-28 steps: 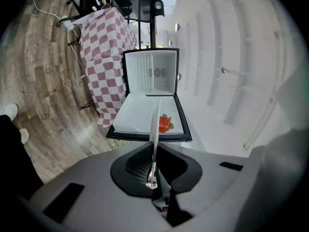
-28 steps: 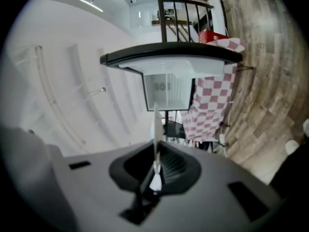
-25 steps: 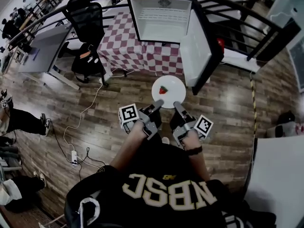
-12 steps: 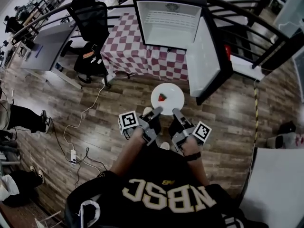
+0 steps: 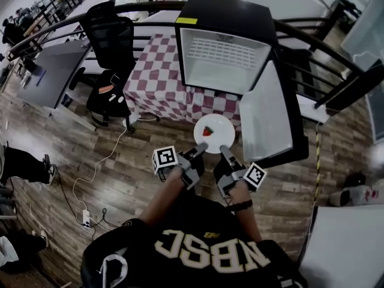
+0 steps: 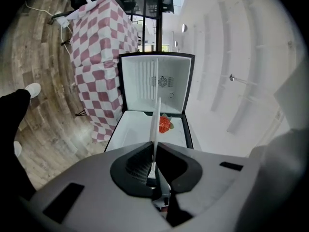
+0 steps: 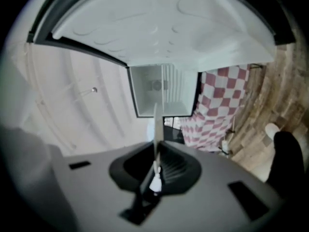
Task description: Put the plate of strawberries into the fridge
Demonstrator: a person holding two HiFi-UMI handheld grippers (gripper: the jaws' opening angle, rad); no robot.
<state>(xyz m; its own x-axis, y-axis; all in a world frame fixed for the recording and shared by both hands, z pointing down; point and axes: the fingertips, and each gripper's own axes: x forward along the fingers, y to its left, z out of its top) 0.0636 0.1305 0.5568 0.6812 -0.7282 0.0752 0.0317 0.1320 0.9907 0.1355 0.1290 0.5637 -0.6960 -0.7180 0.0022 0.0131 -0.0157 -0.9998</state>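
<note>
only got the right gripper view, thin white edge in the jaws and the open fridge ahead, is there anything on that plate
Observer: Yes. The head view shows one red strawberry lying on the round white plate, left of its middle.
Operator: is the other gripper on the plate too
Observer: Yes. The left gripper is shut on the plate's near rim, just as the right gripper is, so both carry it.
</note>
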